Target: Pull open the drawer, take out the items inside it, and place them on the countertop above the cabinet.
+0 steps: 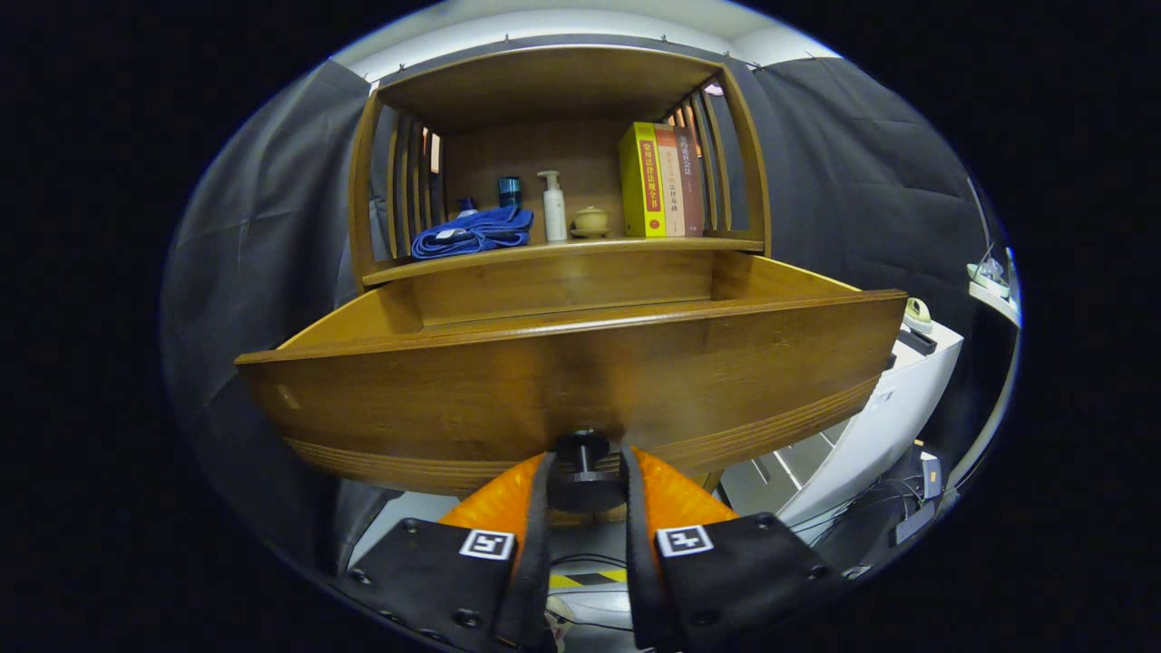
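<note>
The gripper (pixel 585 472) has its fingers pinched on the dark knob (pixel 582 451) at the bottom middle of the drawer (pixel 562 390) front, which is how it pulls it out. The drawer's hanging well open under the countertop (pixel 562 254). Its inside is hidden, so can't tell what's in there; towel (pixel 473 232), bottle (pixel 553 207) and books (pixel 660 180) sit on top.

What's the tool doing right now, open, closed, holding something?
Tool: closed on the dark round knob of the pulled-out brown wooden drawer.
</note>
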